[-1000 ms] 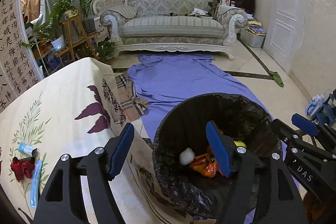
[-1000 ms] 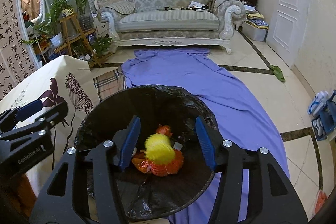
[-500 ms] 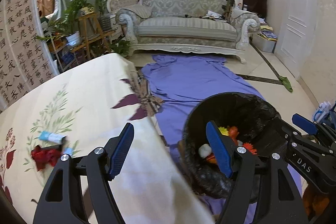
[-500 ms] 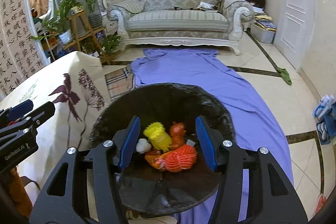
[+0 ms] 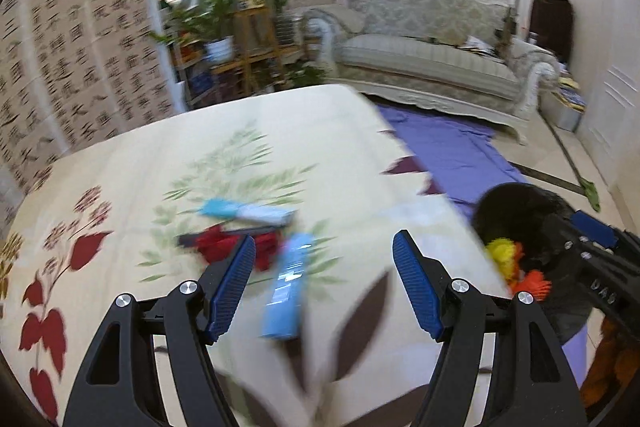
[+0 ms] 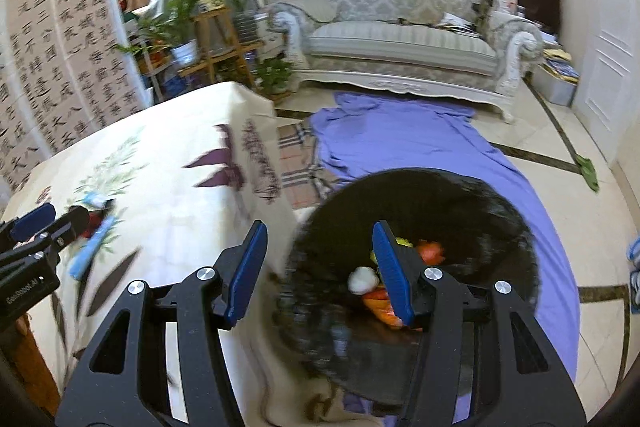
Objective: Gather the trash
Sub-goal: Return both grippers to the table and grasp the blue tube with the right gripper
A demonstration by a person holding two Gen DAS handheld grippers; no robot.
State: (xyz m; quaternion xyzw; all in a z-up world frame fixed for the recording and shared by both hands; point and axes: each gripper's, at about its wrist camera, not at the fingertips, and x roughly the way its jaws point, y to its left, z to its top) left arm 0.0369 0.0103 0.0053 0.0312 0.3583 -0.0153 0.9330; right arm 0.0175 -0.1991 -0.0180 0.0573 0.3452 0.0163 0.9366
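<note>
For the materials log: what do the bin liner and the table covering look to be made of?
The bin liner looks like thin black plastic film: crinkled, faintly glossy, folded over the rim. The table covering looks like matte woven cloth, cream with printed leaves, draping in soft folds over the edge; blur leaves the weave unclear.

There is one table with a flowery cloth [image 5: 120,167]. On it lie two blue packets, one long [image 5: 286,291] and one pale [image 5: 244,211], one crumpled red thing [image 5: 236,247] and one dark stick [image 5: 224,235], though blur hides the details. There is one black bin [image 6: 460,203]. Inside it I count one white ball [image 6: 362,279], one yellow thing [image 5: 500,253] and two orange things, one [image 6: 430,249] behind the other [image 6: 380,303]. There is one sofa [image 6: 400,39] and one purple sheet [image 6: 400,143].
</note>
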